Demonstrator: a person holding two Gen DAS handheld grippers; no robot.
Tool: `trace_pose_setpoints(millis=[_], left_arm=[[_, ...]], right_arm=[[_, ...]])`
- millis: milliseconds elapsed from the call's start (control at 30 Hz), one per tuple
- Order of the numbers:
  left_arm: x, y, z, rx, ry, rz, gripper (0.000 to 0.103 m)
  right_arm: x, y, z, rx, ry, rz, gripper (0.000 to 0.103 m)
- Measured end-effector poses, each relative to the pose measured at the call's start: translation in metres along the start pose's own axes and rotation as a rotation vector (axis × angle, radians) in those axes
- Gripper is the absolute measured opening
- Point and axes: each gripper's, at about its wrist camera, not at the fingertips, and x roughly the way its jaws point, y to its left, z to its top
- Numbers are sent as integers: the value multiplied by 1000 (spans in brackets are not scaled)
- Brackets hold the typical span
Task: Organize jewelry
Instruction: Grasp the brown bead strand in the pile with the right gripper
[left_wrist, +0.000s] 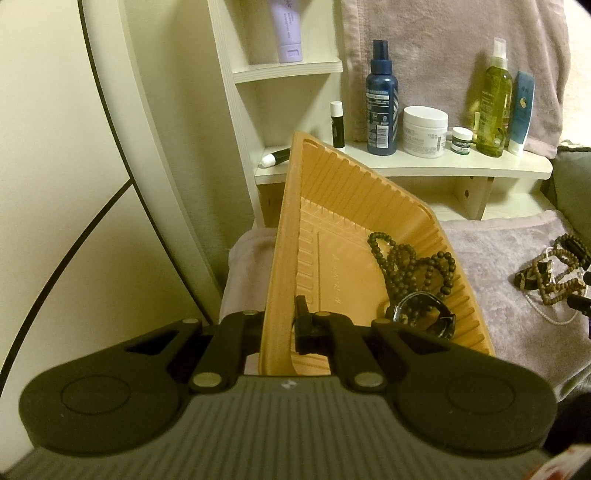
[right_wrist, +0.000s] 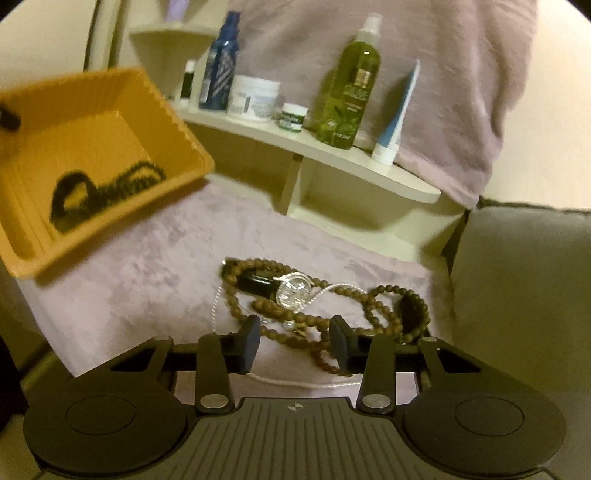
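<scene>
a cream-painted wooden shelf unit stands at the far side, its curved lower board carrying toiletries: a dark blue spray bottle, a white round jar, a small green-labelled pot, a tall green oil bottle, a blue and white tube and a little black and white stick. a lilac tube stands on a higher shelf to the left. a mauve towel hangs behind them. near, a fuzzy mauve cloth covers the surface. a pale cream wall fills the left, a grey cushion the right. the light is warm and dim.
</scene>
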Motion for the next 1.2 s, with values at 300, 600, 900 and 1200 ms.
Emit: trace_pose_setpoints(millis=[300, 600, 900, 1200], left_arm=[[-1, 0, -1, -1, 2, 3, 6], [-1, 0, -1, 1, 1, 4, 6], [0, -1, -1, -3, 2, 2, 6], [0, -1, -1, -4, 2, 3, 6]], right_arm=[[21, -4, -2, -154, 31, -2, 20], [-4, -11, 10, -149, -44, -25, 6], [14, -13, 4, -151, 19, 0, 7], [30, -12, -1, -185, 63, -4, 10]])
